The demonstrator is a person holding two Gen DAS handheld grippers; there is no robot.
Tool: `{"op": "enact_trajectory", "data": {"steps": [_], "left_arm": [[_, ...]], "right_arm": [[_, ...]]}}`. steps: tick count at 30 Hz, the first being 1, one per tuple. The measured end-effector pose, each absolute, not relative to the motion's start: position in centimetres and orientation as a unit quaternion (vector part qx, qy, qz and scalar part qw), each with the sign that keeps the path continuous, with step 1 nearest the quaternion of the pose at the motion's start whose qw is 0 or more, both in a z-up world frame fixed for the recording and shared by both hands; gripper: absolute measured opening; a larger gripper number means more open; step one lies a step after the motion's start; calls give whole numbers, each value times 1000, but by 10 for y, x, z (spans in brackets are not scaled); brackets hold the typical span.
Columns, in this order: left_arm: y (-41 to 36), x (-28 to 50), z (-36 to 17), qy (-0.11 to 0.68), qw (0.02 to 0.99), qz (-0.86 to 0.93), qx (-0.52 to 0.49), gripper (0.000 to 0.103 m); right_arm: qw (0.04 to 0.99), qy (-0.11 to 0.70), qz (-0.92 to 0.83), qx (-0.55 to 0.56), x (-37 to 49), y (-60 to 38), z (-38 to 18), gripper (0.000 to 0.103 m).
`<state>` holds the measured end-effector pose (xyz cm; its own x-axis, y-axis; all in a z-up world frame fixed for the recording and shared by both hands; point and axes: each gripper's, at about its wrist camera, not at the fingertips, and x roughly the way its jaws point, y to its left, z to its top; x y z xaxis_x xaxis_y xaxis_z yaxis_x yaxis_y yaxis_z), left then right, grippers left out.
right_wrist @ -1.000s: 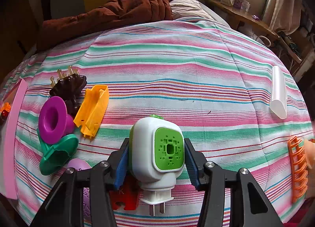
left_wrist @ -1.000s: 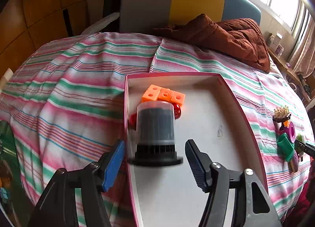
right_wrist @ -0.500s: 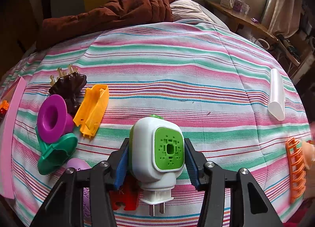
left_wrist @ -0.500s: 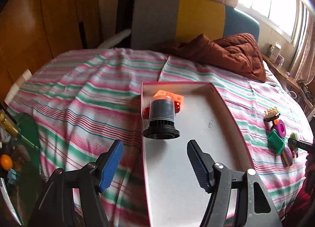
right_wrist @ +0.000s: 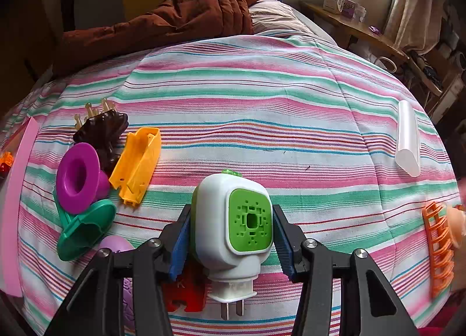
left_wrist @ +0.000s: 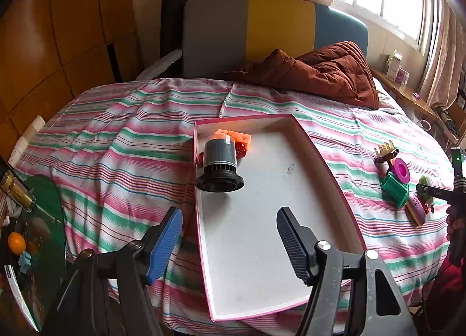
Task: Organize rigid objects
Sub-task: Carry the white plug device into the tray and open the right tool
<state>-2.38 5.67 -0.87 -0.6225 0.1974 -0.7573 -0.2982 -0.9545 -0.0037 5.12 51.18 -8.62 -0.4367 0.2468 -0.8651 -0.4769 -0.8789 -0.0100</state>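
Note:
A pink-rimmed white tray (left_wrist: 326, 161) lies on the striped bed. At its far left corner stand a dark cylinder with a flared base (left_wrist: 220, 164), orange cubes (left_wrist: 238, 136) and a red piece behind it. My left gripper (left_wrist: 228, 232) hangs open and empty above the tray's near end. My right gripper (right_wrist: 231, 237) is shut on a white plug-in device with a green face (right_wrist: 233, 225), prongs pointing toward me, just above the sheet. Loose toys lie left of it: a purple funnel (right_wrist: 77, 178), green cup (right_wrist: 84, 228), yellow piece (right_wrist: 138, 161), dark comb (right_wrist: 102, 129).
A brown quilt (left_wrist: 320, 74) is bunched at the bed's head. A white tube (right_wrist: 407, 141) and an orange rack (right_wrist: 439, 245) lie on the right of the sheet. A cluttered green side table (left_wrist: 38, 219) stands left of the bed. A wooden shelf runs under the window.
My left gripper has pulled back and up from the dark cylinder, which stays standing in the tray; its fingers are a little wider. The right gripper and its plug-in device have not moved.

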Motion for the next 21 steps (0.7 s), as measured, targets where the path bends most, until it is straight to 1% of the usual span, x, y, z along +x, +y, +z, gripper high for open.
{"op": "enact_trajectory", "data": {"steps": [12, 17, 21], "left_arm": [[54, -23, -11, 61, 133, 896, -418, 68], [51, -26, -15, 56, 133, 894, -423, 68], [41, -29, -17, 40, 128, 896, -423, 68]], "right_arm": [[221, 136, 850, -458, 56, 514, -70, 52], [222, 132, 867, -426, 60, 503, -39, 52], [193, 135, 885, -401, 57, 477, -7, 52]]}}
